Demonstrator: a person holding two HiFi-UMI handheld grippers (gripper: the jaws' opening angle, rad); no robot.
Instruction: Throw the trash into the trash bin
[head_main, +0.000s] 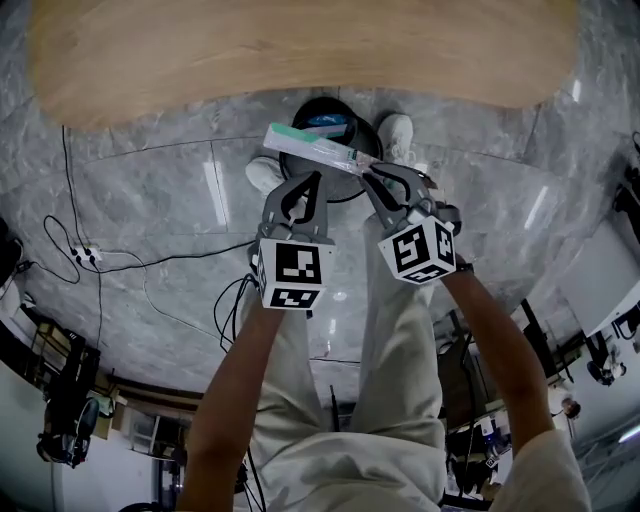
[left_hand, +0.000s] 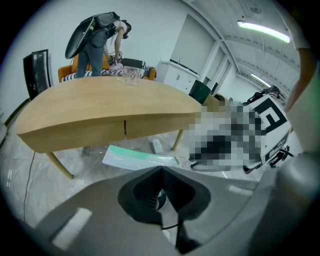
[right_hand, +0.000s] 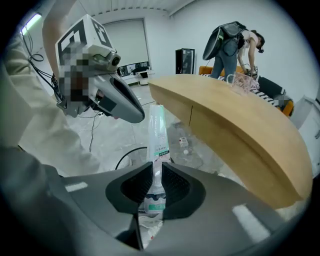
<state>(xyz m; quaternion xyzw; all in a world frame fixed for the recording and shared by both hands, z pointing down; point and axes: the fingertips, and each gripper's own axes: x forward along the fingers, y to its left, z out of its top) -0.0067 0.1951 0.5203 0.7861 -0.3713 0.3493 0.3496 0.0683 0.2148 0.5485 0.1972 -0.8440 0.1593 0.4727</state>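
Observation:
A long white and green wrapper (head_main: 308, 147) hangs over the black trash bin (head_main: 335, 108), which stands on the floor by the table. My right gripper (head_main: 371, 170) is shut on the wrapper's right end. In the right gripper view the wrapper (right_hand: 159, 131) sticks out ahead from between the pads of that gripper (right_hand: 156, 172). My left gripper (head_main: 316, 181) hovers just below the wrapper's middle, shut and holding nothing. In the left gripper view its jaws (left_hand: 161, 171) meet at the tip, with the wrapper (left_hand: 137, 157) a little beyond them.
The curved wooden table (head_main: 300, 50) lies beyond the bin. My white shoes (head_main: 396, 133) flank the bin. Cables and a power strip (head_main: 84, 256) lie on the marble floor at the left. A person (left_hand: 97, 42) bends over at the table's far end.

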